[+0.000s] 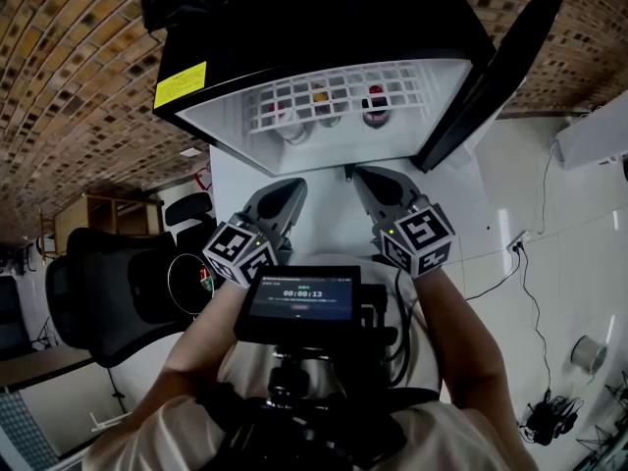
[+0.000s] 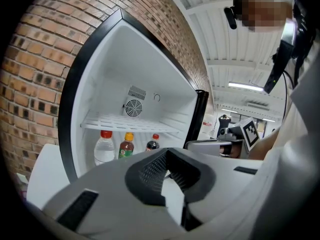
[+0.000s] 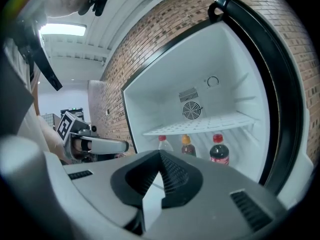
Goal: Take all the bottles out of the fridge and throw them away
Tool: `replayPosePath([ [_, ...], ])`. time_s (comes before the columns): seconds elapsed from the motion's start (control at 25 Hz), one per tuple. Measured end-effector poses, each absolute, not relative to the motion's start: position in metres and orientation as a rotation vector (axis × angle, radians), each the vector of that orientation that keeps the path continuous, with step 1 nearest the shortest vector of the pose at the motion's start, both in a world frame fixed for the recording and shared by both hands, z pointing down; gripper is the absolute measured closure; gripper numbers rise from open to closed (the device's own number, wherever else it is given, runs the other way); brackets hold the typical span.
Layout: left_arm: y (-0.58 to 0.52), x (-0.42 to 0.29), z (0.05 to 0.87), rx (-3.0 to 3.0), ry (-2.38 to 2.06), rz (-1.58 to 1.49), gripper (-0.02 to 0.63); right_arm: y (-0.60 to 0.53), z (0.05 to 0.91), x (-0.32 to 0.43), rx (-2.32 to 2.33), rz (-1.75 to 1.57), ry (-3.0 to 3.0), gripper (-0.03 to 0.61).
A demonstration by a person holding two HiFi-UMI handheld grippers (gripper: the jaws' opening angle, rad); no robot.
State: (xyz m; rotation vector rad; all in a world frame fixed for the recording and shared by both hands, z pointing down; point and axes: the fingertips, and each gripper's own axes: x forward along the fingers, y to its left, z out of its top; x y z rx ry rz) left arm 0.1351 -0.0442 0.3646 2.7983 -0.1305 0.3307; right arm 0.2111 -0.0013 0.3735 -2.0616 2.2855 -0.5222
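The fridge (image 1: 294, 27) is standing in front of the brick wall (image 1: 78, 57) with its white inside facing the person. Its door (image 1: 488, 81) is hanging wide open on the person's right, so the way in is free for both hands. Inside, a wire shelf (image 3: 200, 126) is crossing the compartment at about half height. Nothing is lying on it. It is leaving only a low space below, which I think is asking for a level reach and not one from above.

The left gripper (image 2: 169, 170) and the right gripper (image 3: 159, 171) are hovering side by side in front of the opening, well apart from the bottles and pointing into the fridge. The jaws of each one are pressing together with nothing between them. To my judgement, they are needing to open before either can go around a bottle.

The three bottles are standing upright in a row on the fridge floor, under the shelf. A clear bottle (image 3: 164, 144) with a red cap is on the left, a brown bottle (image 3: 188, 146) with an orange cap is in the middle, and a dark bottle (image 3: 218, 151) with a red cap is on the right. They are standing near each other, so a gripper is probably finding more room at the outer ones. None is taken out yet, and no bin is showing in these views.
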Motion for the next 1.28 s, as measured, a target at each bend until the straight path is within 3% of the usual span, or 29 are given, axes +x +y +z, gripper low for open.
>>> replayPosePath([
  [1.28, -0.053, 0.128, 0.393, 2.784, -0.253, 0.380, 0.603, 0.014, 0.382, 0.211, -2.081, -0.547, 2.242, 0.572],
])
